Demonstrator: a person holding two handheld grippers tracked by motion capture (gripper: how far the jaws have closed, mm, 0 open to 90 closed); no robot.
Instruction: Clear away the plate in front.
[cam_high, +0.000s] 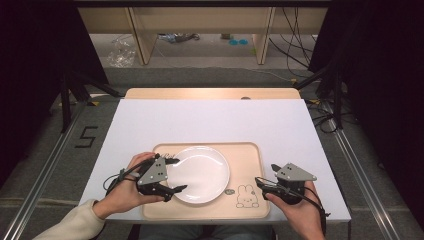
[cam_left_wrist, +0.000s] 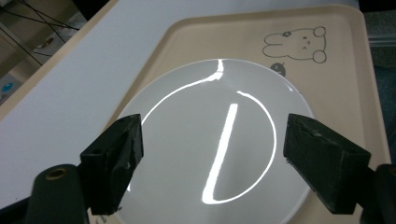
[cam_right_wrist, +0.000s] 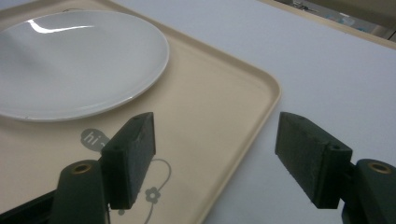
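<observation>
- Nearest the camera in the high view, two hands come in from the bottom edge, one gripper in each — two grippers in all, each with a grey three-cornered plate on top and a black cable trailing back.
- The left gripper (cam_high: 173, 174) sits at the near-left rim of the plate, its two black jaws spread wide, one jaw tip over the plate's left rim and one at its near edge; nothing is pinched, and the pads do not press on the rim.
- In the left gripper view the blocky, matte black jaws frame the plate (cam_left_wrist: 219, 140) from either side with clear space around them.
- The right gripper (cam_high: 266, 176) hovers at the tray's near-right corner, jaws also spread — in the right gripper view they straddle the tray's rim, one jaw over the tray, one over the table, gripping nothing.
- One plate (cam_high: 201, 173): round, white, glossy, shallow, catching bright curved reflections; it lies flat on the left-centre of the tray.
- One tray (cam_high: 250, 155): beige, smooth, rectangular with rounded corners and a low raised lip; a line-drawn rabbit (cam_high: 246, 196) is printed near its near-right corner, right of the plate.
- One table (cam_high: 210, 120): a flat, matte white top, the tray resting at its near edge.
- Farther off, grey floor, cables and pale wooden furniture legs.
</observation>
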